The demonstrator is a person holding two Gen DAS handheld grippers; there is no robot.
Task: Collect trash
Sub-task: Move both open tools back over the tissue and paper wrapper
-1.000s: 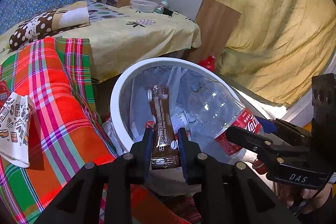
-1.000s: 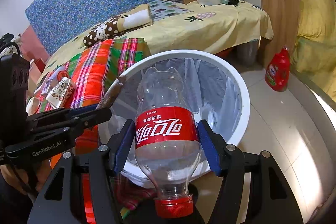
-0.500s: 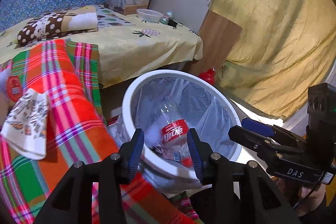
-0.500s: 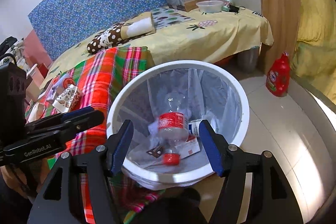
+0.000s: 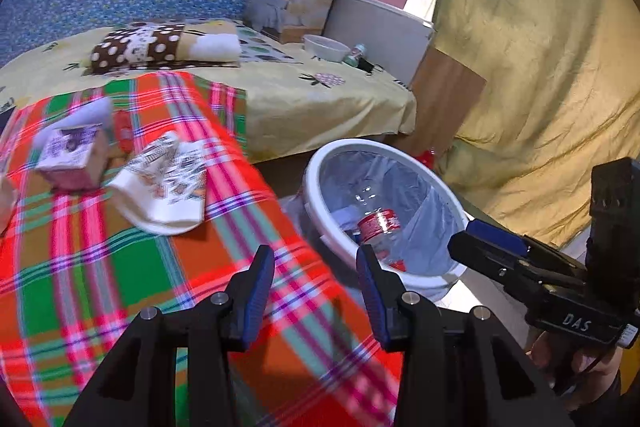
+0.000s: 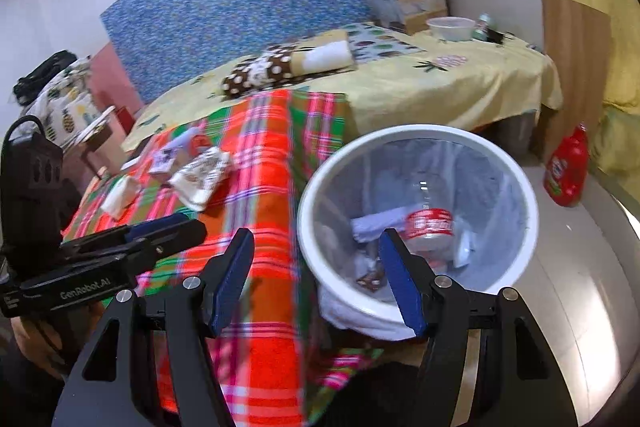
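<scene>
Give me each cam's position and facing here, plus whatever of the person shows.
Left wrist: rides the left gripper, angled down over the plaid cloth toward the bin; its open fingers, the right gripper and a hand show.
Right wrist: rides the right gripper, angled down at the bin and bed; its open fingers, the left gripper and a hand show.
Shared: the bin with the cola bottle inside, the plaid cloth with the printed wrapper, and the white bowl.

Both wrist views tilt down, near, blurred; share plaid blanket [image 5: 120, 267] and white bin [image 6: 416, 139].
</scene>
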